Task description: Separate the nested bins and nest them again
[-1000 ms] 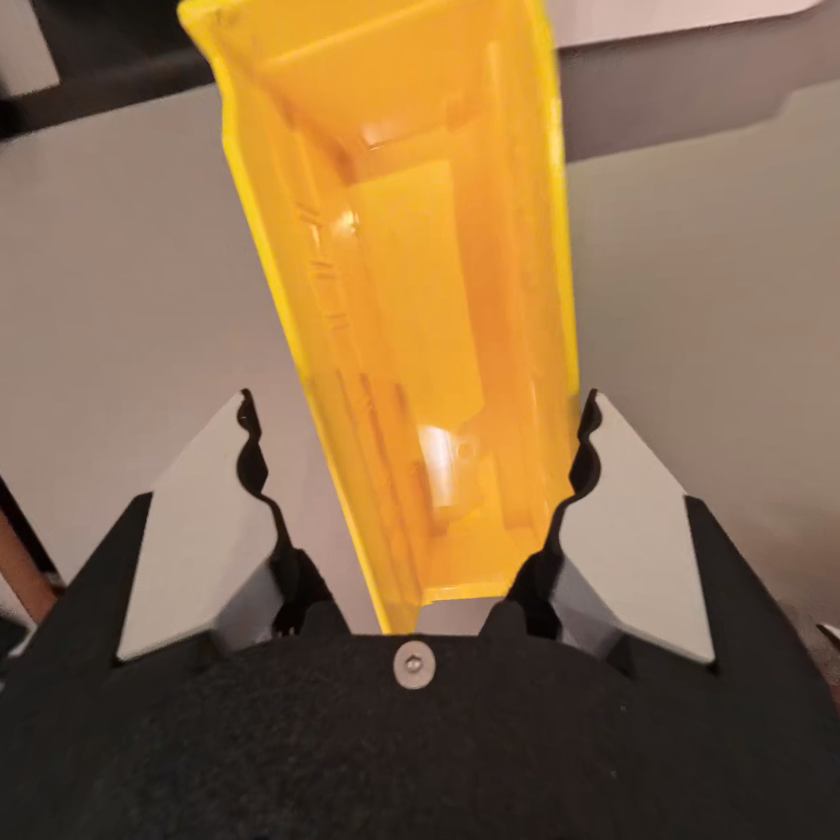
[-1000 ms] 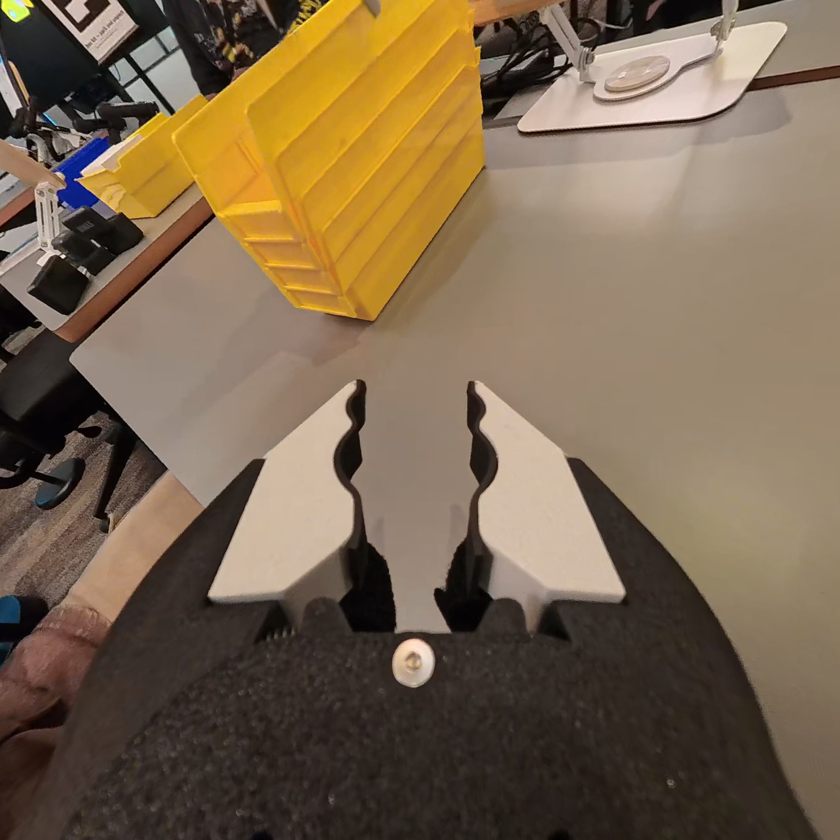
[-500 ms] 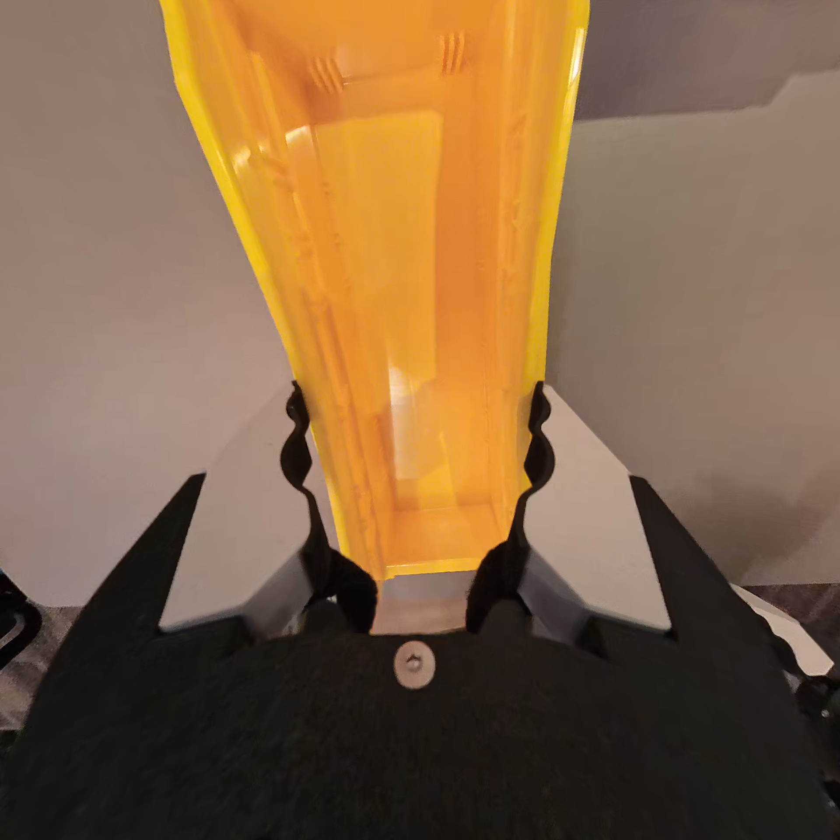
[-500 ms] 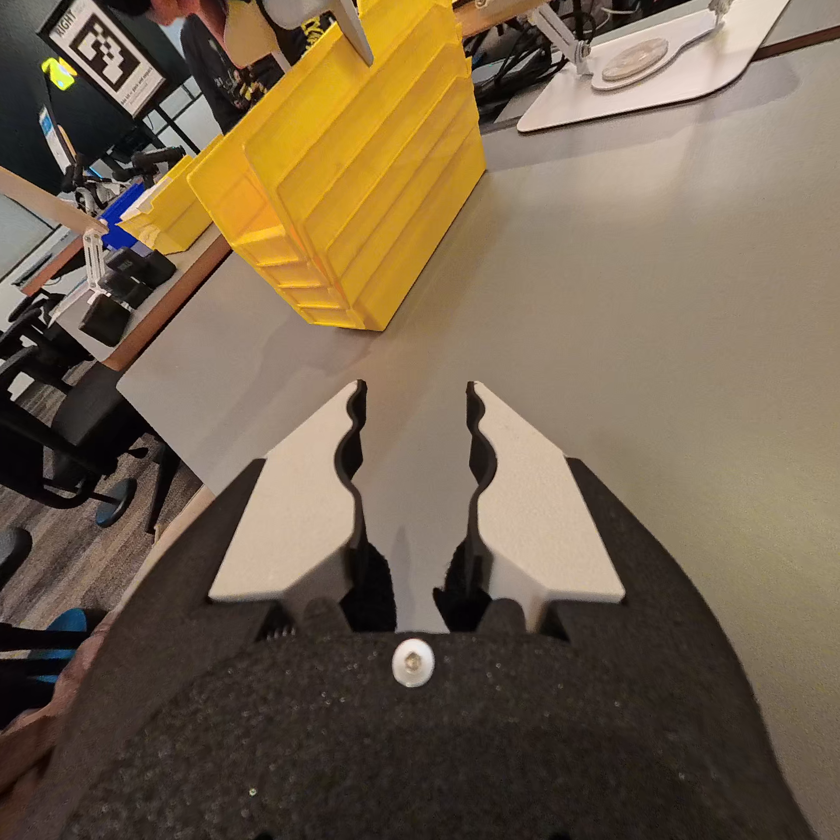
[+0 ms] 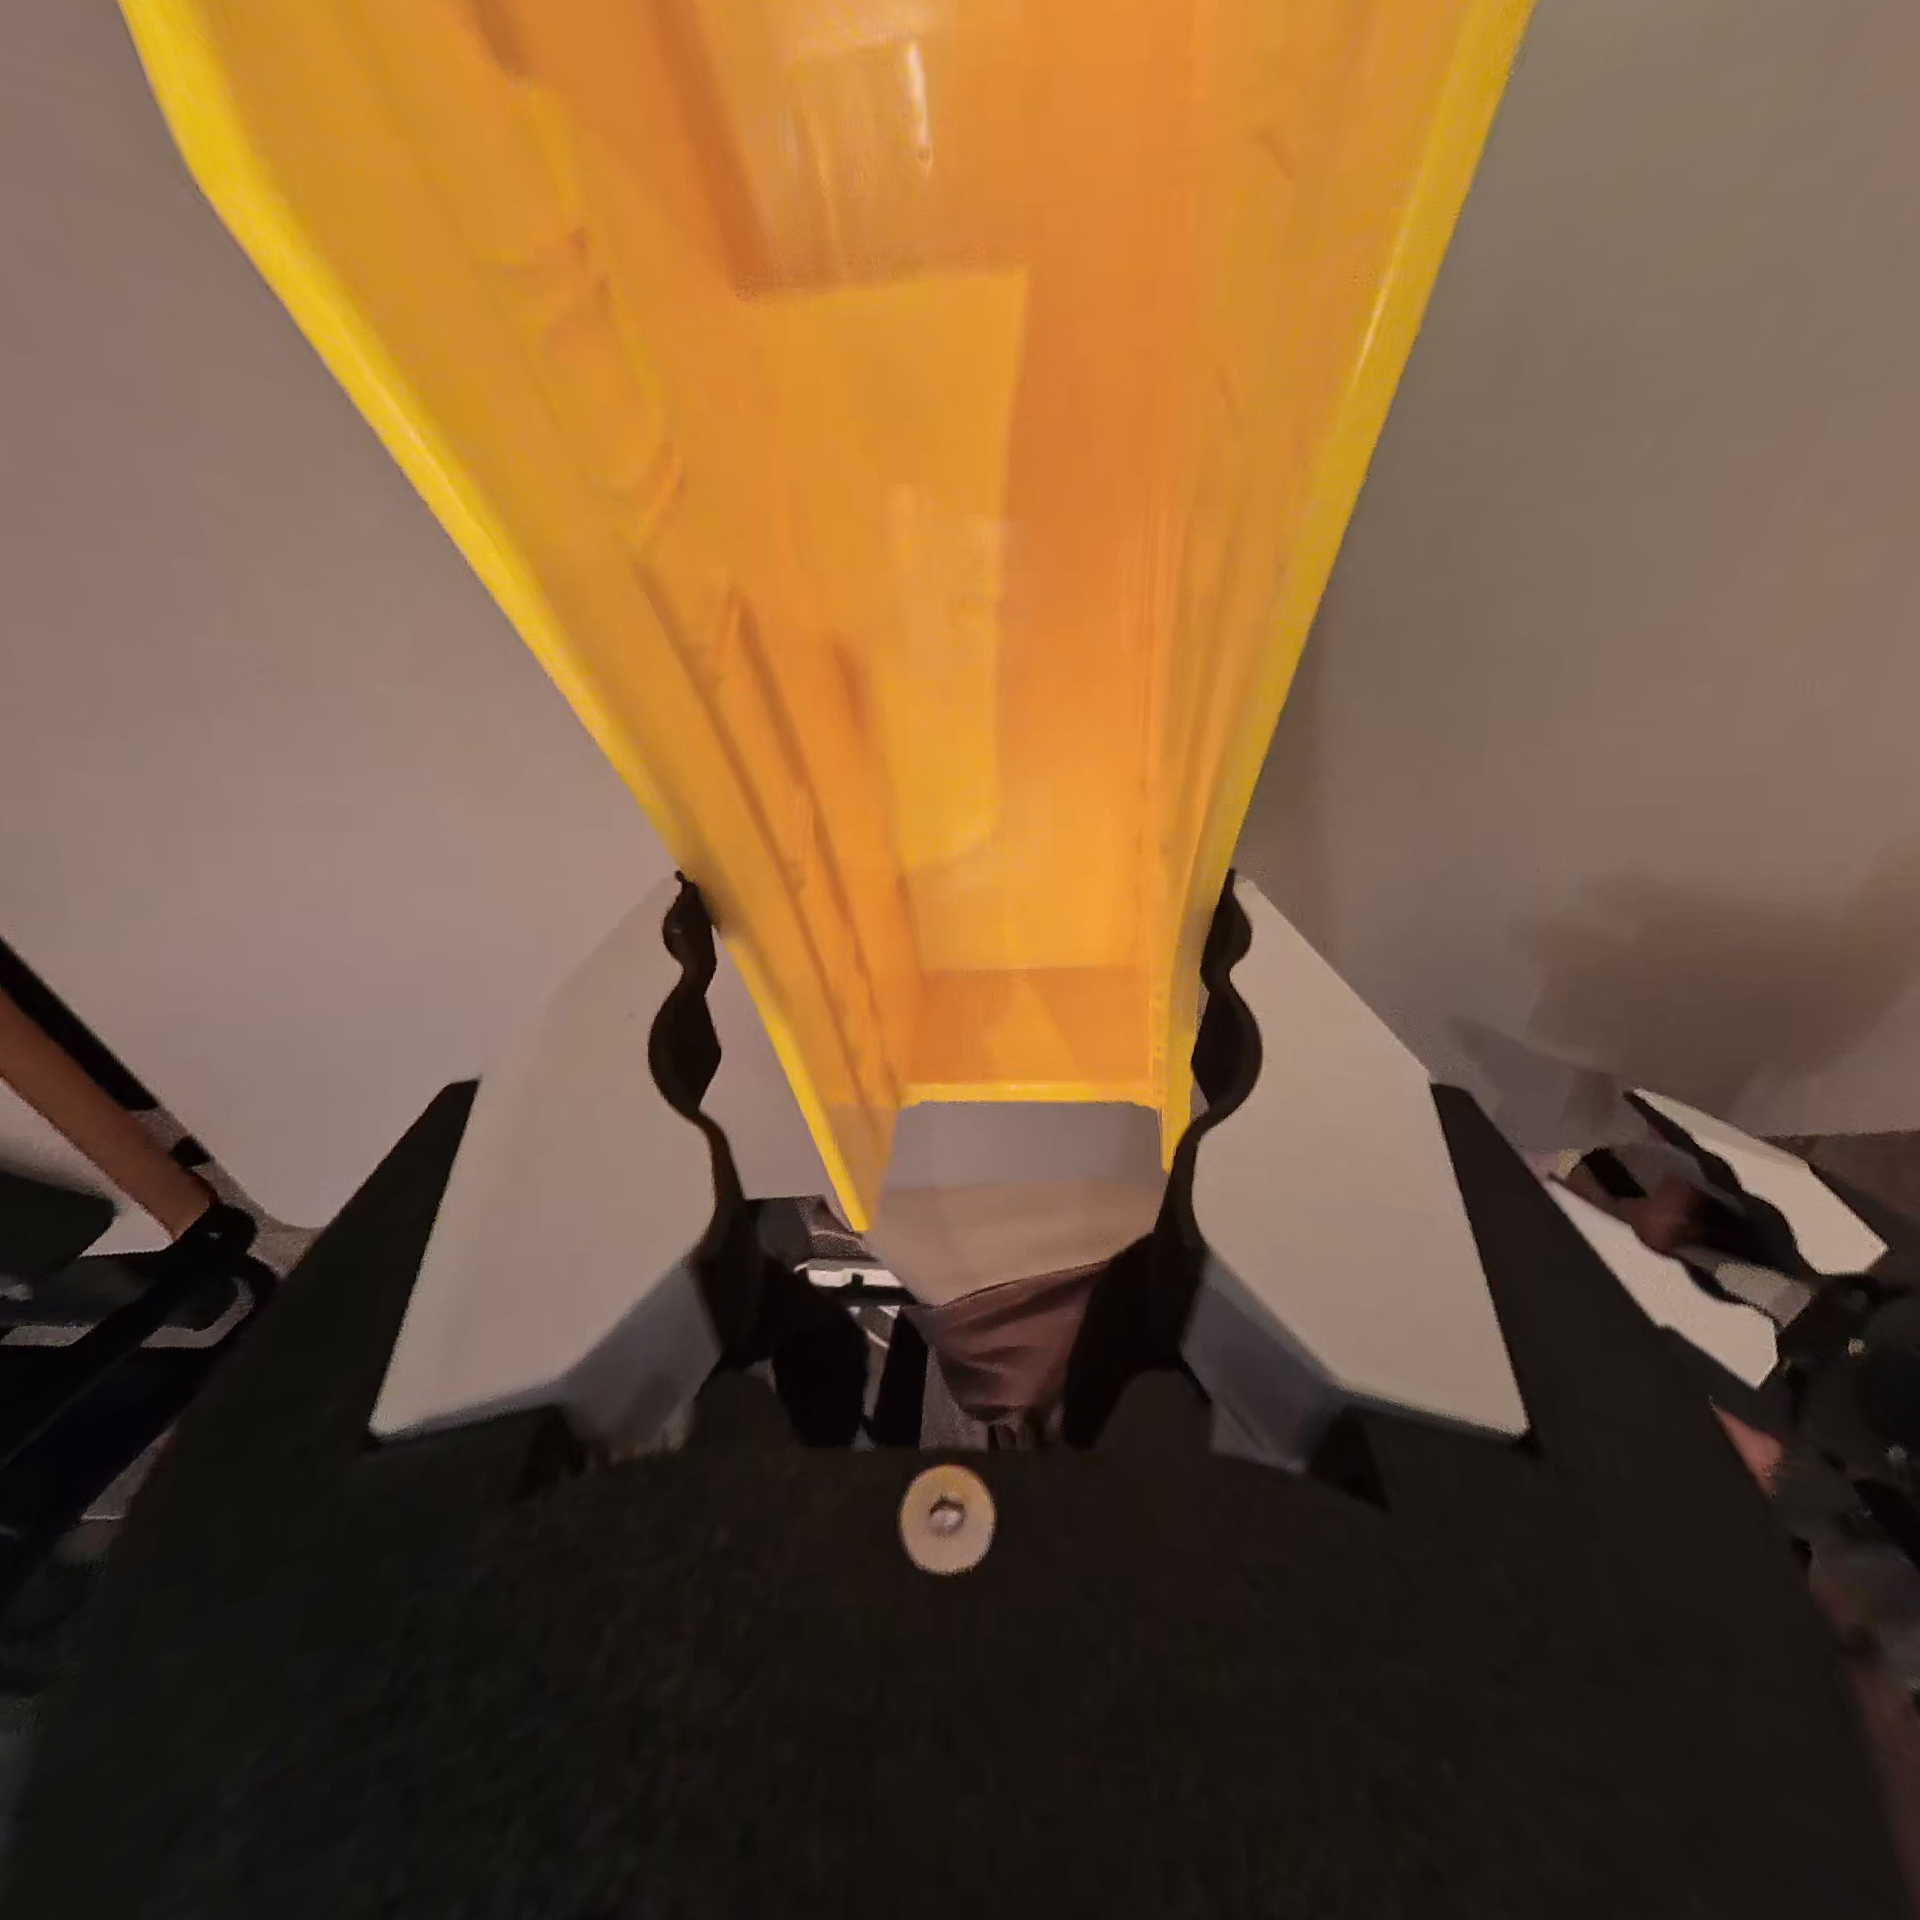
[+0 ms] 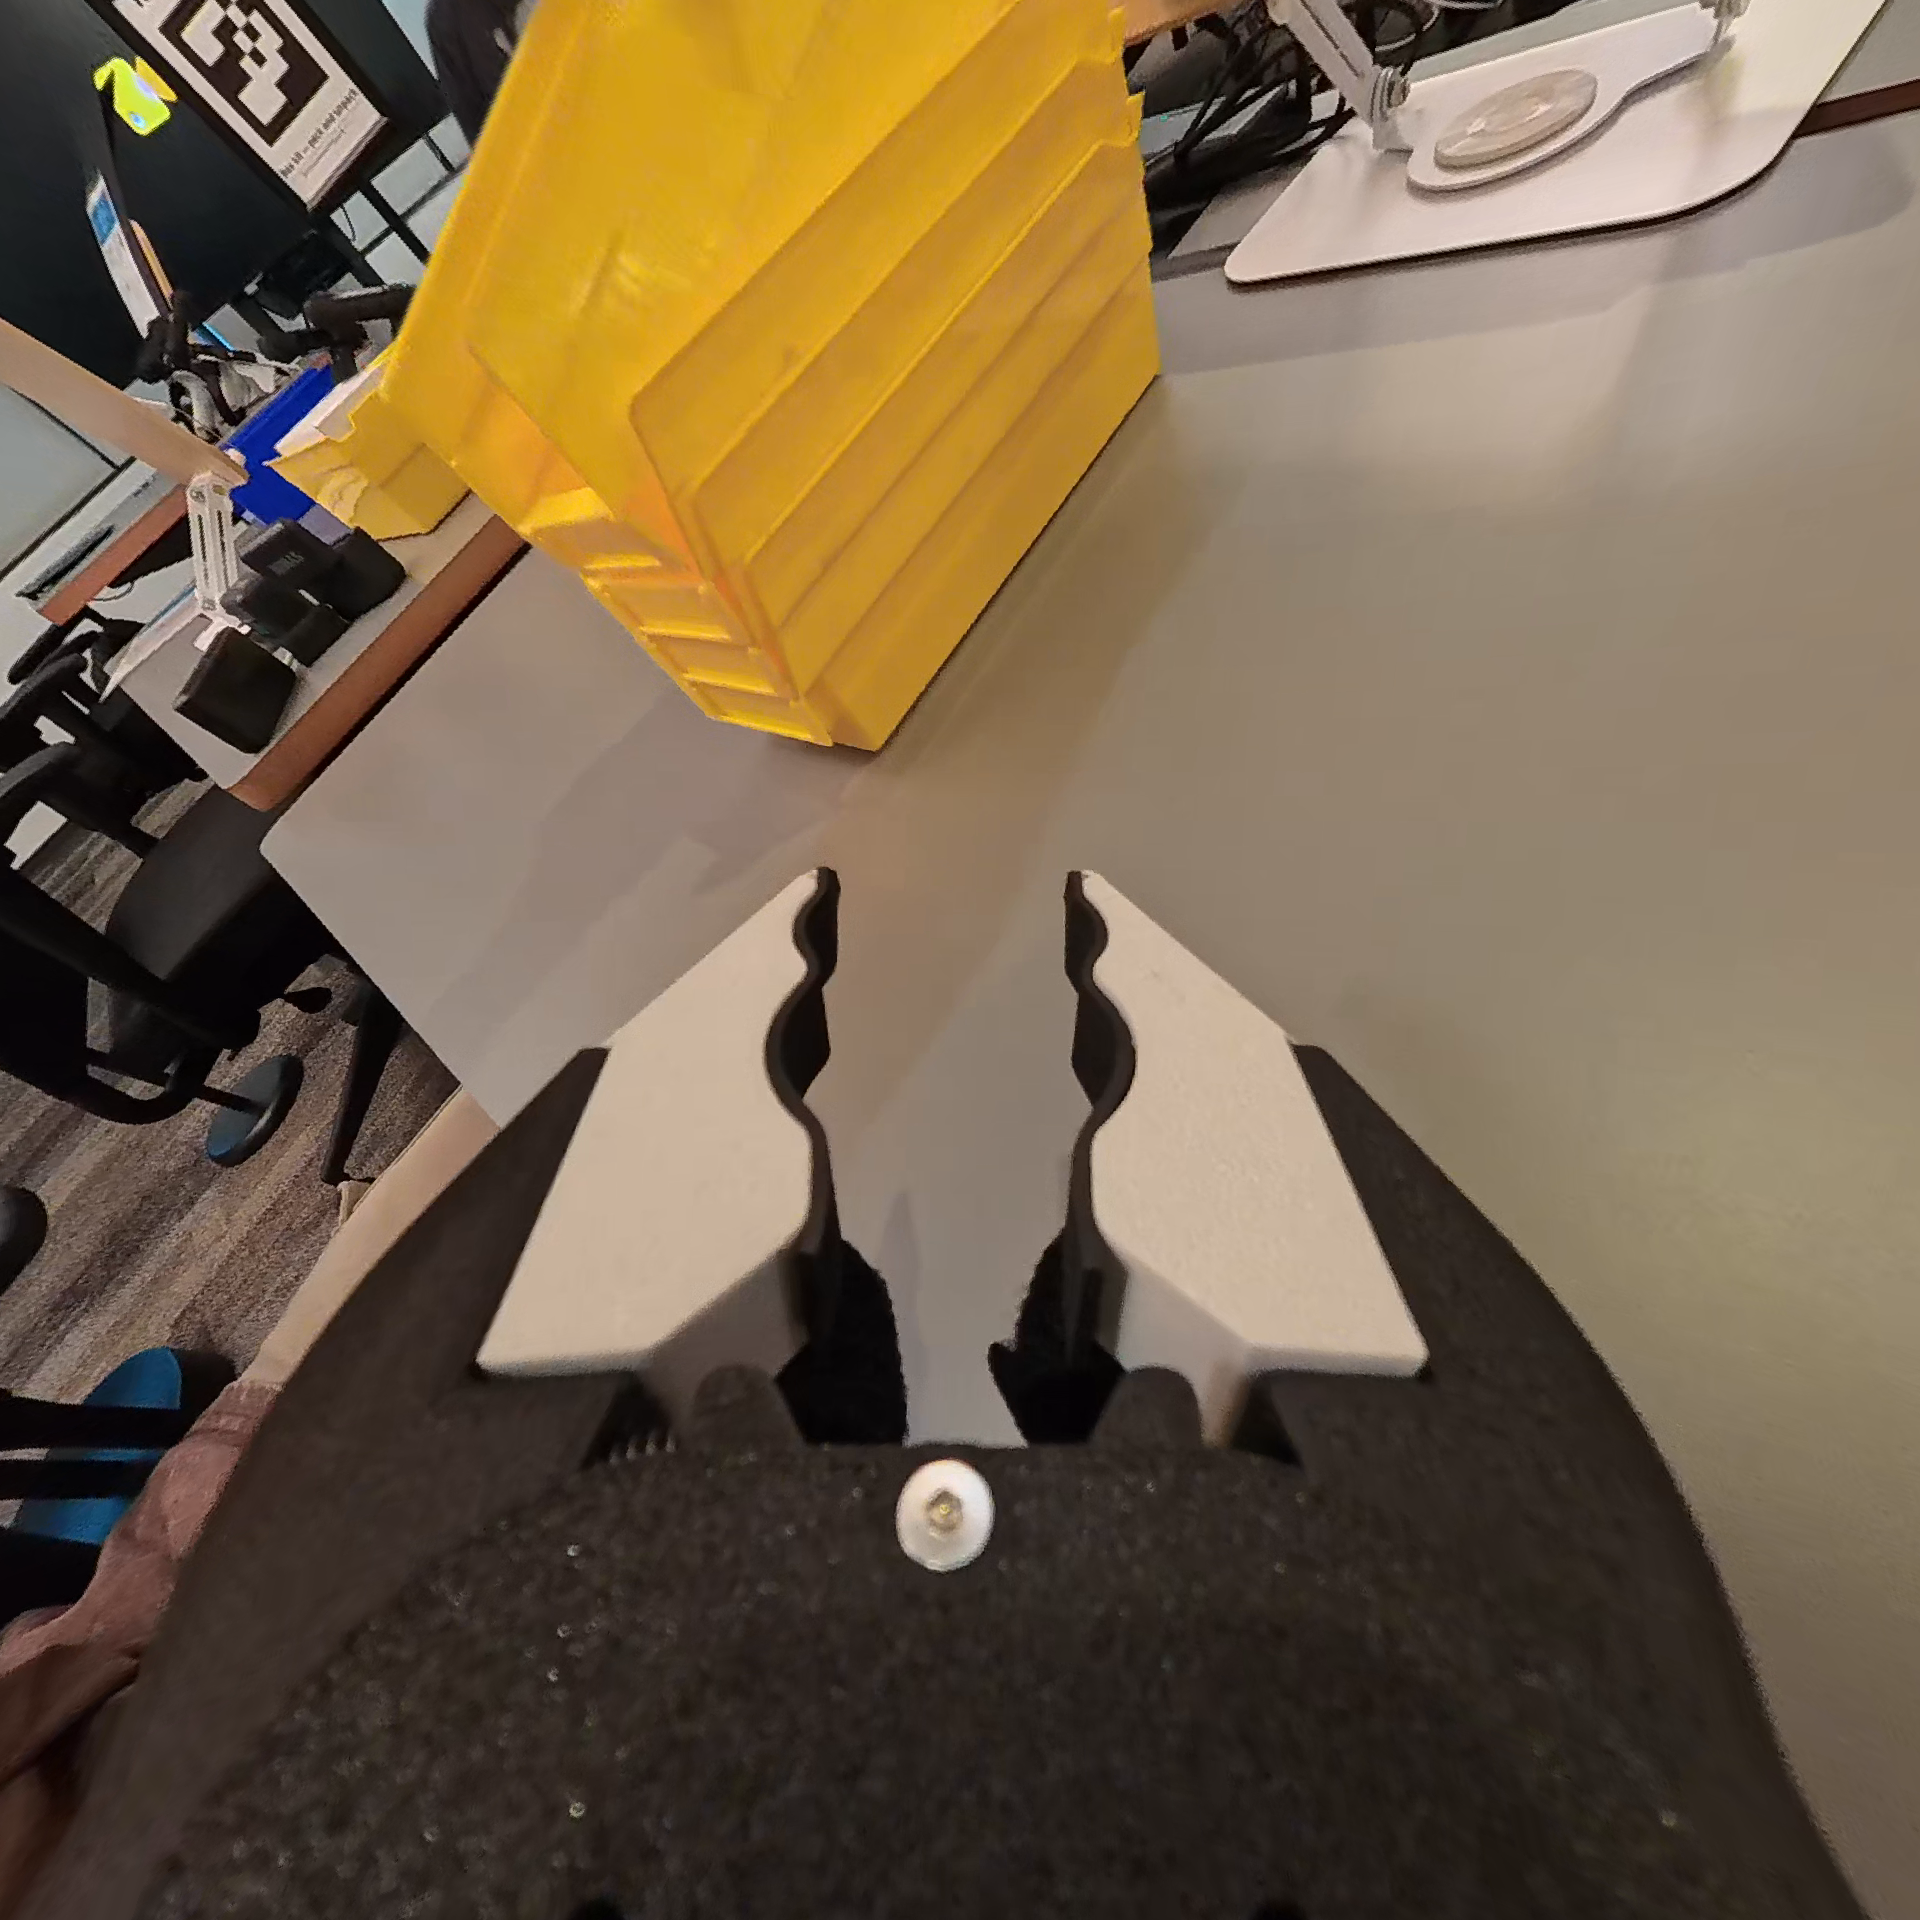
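Observation:
A stack of nested yellow bins point(image 6: 935, 499) stands on the grey table point(image 6: 1455, 727). The top yellow bin point(image 6: 665, 208) is tilted and raised partly out of the stack. My left gripper point(image 5: 956, 894) is shut on this bin point(image 5: 883, 468), with a finger against each side wall at its near end. I look along the bin's inside. My right gripper point(image 6: 951, 881) is open and empty, low over the table a short way in front of the stack. It also shows at the right edge of the left wrist view point(image 5: 1756, 1226).
A white flat stand point(image 6: 1558, 135) lies at the table's back right. A neighbouring desk on the left holds another yellow bin point(image 6: 364, 468), a blue bin point(image 6: 275, 457) and black devices point(image 6: 291, 592). Office chairs point(image 6: 156, 987) stand past the table's left edge point(image 6: 343, 862).
My left gripper has shut onto the bin's side walls and the top bin has tilted up out of the stack. My right gripper has stayed open, its view shifting slightly.

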Demonstrator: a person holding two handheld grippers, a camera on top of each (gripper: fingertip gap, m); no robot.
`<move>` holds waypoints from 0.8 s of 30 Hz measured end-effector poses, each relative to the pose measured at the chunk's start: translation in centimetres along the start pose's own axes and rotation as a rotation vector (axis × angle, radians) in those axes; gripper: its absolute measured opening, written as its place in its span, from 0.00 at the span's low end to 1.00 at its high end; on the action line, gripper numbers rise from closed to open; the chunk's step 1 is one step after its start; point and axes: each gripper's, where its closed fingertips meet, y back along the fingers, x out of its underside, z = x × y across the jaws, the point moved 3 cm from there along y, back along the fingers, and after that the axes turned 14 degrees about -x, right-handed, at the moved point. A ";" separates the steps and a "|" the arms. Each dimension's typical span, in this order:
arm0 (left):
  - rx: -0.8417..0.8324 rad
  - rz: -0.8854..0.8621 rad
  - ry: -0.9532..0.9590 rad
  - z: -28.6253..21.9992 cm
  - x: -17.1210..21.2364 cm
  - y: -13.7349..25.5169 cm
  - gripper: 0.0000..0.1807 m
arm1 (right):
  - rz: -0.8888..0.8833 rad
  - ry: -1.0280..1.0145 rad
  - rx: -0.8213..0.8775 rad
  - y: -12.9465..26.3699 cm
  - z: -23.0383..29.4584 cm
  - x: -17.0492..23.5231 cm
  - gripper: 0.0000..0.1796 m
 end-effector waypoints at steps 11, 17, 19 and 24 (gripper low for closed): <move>0.113 -0.104 -0.042 3.7 0.8 8.8 0.51 | 0.006 -0.009 0.013 0.2 -0.1 0.4 0.24; 0.014 -0.067 0.007 10.0 1.7 8.6 0.52 | 0.023 -0.006 0.016 0.2 -0.2 0.7 0.24; 0.012 -0.048 0.031 11.6 1.8 7.0 0.52 | 0.025 -0.010 0.017 0.2 -0.3 0.7 0.24; -0.008 0.026 0.058 14.2 1.9 0.1 0.52 | 0.022 -0.016 0.014 0.3 -0.3 0.7 0.24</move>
